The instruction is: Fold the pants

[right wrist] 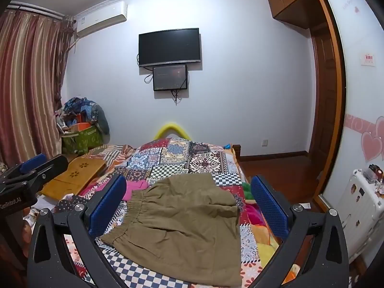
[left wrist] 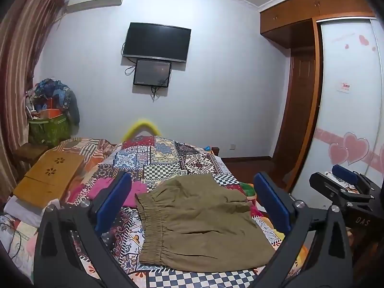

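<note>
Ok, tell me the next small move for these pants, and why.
Probably lower the left hand-held gripper to the elastic waistband. The olive pants lie loosely spread on the patchwork bedspread, and both hand-held grippers, right one included, are open and hold nothing.

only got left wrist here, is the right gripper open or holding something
observer: the right gripper is open, jaws wide apart, holding nothing; the pants lie on the bed below it
operator: ok whats right of the bed, that gripper blocks it for me
observer: a white cabinet with stickers stands by the wardrobe door
operator: and the pants right edge, hanging off?
observer: no, it lies flat, with quilt showing to its right
</note>
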`<state>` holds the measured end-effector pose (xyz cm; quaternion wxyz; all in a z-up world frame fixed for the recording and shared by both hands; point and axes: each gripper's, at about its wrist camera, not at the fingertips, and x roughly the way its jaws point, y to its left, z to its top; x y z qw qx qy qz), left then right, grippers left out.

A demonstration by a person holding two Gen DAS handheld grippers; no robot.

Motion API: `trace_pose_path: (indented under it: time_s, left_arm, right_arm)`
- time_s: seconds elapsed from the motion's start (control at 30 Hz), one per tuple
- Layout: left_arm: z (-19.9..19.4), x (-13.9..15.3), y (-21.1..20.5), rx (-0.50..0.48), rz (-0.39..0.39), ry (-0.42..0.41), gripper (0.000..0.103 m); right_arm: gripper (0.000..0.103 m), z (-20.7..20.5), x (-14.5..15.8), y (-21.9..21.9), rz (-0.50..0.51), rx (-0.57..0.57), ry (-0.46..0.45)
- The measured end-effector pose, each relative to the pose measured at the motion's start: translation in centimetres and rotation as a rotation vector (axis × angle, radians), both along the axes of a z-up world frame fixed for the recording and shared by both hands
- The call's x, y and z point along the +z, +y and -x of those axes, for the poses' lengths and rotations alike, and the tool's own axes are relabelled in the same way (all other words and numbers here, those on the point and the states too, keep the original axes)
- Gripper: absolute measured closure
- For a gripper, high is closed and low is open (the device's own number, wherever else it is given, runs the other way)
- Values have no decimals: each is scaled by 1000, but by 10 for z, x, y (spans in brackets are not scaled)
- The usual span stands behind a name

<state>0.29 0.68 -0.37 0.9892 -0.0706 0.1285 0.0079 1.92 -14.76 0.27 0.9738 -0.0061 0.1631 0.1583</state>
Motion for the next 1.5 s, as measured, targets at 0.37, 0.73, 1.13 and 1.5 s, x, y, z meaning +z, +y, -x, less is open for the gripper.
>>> trace_pose_path:
  time_s: [0.37,0.73,1.13,1.5]
  left_arm:
    - [-1,-4,-1,9,-17,1,0]
    - [-2,-3,-3,12,-15,1,0]
    - [-5,-2,-3,9,-8,4,0]
    - [-7,-5,-3,6,-5,7,0]
  right_arm:
    - [0,-1,-1,0,2,-2,5]
    - [0,-1,-3,0,4,-3,6]
    - [0,-2,-4,0,6,-6,9]
    - [0,-2,-4,0,7,-6,10]
